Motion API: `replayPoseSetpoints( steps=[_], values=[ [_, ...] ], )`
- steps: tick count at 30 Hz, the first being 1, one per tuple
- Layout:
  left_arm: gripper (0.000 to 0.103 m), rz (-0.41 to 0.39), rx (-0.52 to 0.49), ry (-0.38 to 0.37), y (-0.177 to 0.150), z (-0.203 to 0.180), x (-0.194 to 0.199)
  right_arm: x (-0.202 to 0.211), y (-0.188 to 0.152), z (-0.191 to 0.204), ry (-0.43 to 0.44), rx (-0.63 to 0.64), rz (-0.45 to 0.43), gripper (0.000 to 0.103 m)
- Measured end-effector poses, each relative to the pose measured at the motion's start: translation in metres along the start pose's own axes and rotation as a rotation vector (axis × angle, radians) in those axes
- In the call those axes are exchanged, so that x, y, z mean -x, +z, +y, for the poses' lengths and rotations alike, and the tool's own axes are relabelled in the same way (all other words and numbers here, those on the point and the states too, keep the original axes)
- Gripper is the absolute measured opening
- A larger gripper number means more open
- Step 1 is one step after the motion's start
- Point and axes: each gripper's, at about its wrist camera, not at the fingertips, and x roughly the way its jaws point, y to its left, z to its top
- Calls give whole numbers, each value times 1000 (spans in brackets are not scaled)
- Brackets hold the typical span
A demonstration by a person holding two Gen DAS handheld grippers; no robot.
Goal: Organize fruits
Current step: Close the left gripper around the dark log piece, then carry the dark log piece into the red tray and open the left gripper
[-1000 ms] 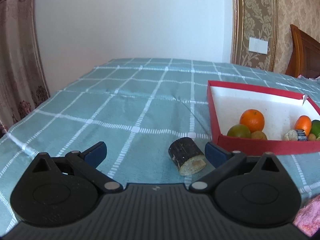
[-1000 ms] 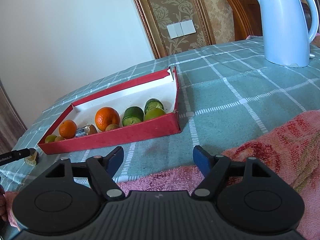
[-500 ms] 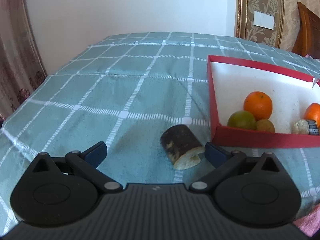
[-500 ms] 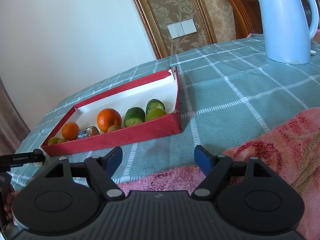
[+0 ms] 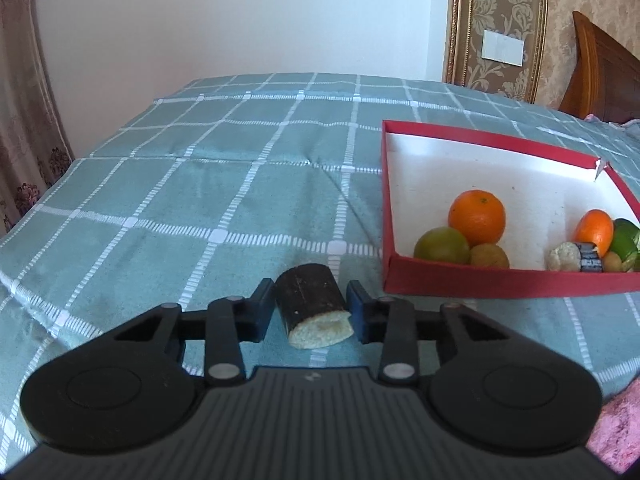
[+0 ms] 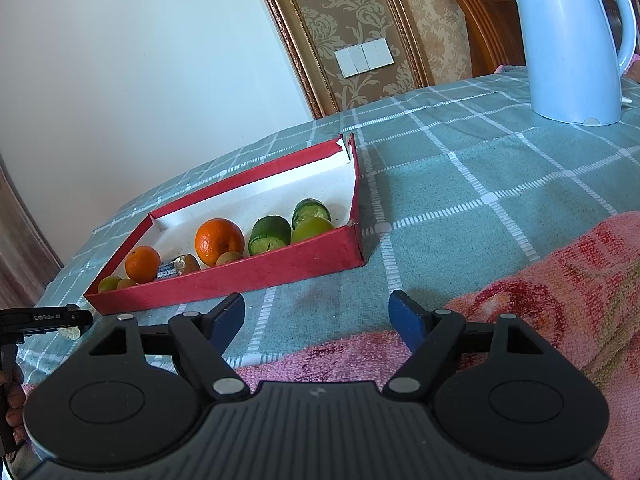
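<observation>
Closing left gripper (image 5: 311, 312) jaws on dark-skinned, pale-cored sugarcane chunk (image 5: 312, 309); pads look touching. Right gripper (image 6: 317, 320) spread wide, empty, red cardboard tray (image 6: 240, 276) ahead-left.

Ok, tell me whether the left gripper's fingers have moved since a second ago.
Yes. The left gripper was wide open; its fingers are now closing in on the dark sugarcane piece on the tablecloth, beside the red tray.
</observation>
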Motion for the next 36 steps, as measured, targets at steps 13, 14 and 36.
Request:
replayPoseSetpoints(
  steps=[13, 14, 36],
  values=[
    [35, -109, -63, 7, 6, -23, 36, 0, 0, -1, 0, 1, 0, 79],
    [35, -119, -72, 4, 7, -27, 39, 0, 0, -1, 0, 1, 0, 79],
    [45, -142, -155, -94, 47, -125, -3, 1, 0, -2, 11, -15, -4, 79]
  ],
)
